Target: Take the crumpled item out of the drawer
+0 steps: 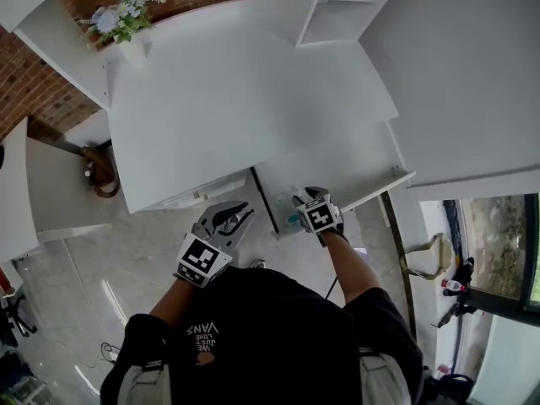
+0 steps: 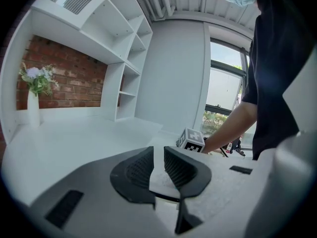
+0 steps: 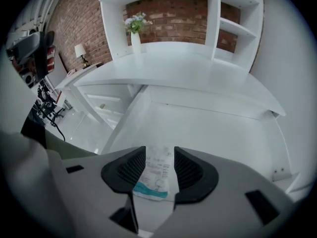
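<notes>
Our right gripper (image 3: 159, 153), jaws spread astride the crumpled packet (image 3: 156, 177), near left in the drawer (image 3: 213, 128); left gripper (image 2: 158, 153) parted, empty.

- You are facing a white desk (image 1: 236, 108), and its broad top is lying mostly bare.
- A white vase of flowers (image 1: 126, 28) is standing upright at the far left corner of the desk top, near the brick wall.
- A white shelf unit (image 1: 337, 7) is standing on the far right of the desk top.
- Below the desk's near edge, a white drawer (image 1: 337, 163) is standing pulled out towards you.
- A crumpled white packet (image 3: 154, 175) with a teal band at one end is lying flat on the drawer's bottom, near its left wall.
- The desk is standing on a glossy, pale tiled floor (image 1: 76, 285).
</notes>
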Tool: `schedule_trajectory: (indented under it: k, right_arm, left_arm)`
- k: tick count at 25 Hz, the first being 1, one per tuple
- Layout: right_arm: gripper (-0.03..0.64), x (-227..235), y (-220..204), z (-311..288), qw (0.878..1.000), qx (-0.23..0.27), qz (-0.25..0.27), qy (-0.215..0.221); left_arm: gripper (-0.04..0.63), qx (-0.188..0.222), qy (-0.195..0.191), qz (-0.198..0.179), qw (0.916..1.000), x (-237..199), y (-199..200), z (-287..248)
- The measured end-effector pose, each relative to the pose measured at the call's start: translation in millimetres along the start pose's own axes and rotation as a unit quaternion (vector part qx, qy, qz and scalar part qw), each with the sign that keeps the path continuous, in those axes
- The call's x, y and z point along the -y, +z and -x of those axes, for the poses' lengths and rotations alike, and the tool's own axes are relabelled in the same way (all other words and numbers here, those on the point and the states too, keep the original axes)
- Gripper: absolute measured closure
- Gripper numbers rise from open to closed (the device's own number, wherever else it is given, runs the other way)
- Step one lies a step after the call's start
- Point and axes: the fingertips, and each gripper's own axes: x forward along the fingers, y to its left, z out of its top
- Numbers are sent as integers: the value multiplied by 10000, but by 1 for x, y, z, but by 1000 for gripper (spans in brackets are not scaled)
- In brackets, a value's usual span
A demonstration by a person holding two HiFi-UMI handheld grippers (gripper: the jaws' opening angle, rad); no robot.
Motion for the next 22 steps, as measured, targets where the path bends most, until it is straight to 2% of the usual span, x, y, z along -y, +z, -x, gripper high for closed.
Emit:
schedule_trajectory:
  k: [5,9,12,22]
  right_arm:
    - [442,3,-13,-27,9965,-784,125,245]
    - [440,-1,-24,-41,9907,-1253,-98,524]
    - [440,6,-30,-46,9865,-1568,-114,466]
    - [447,7,-39,-53,9754,-1986,-685,666]
  left_arm:
    - [549,-34,63,64,10000,-13,-6,3]
    - [549,-37,83,103,9999,-20,-7,3]
    - [549,-41,88,120,9999,-24,-8,4]
    - [549,-118,46,144,9998,-30,-11,2]
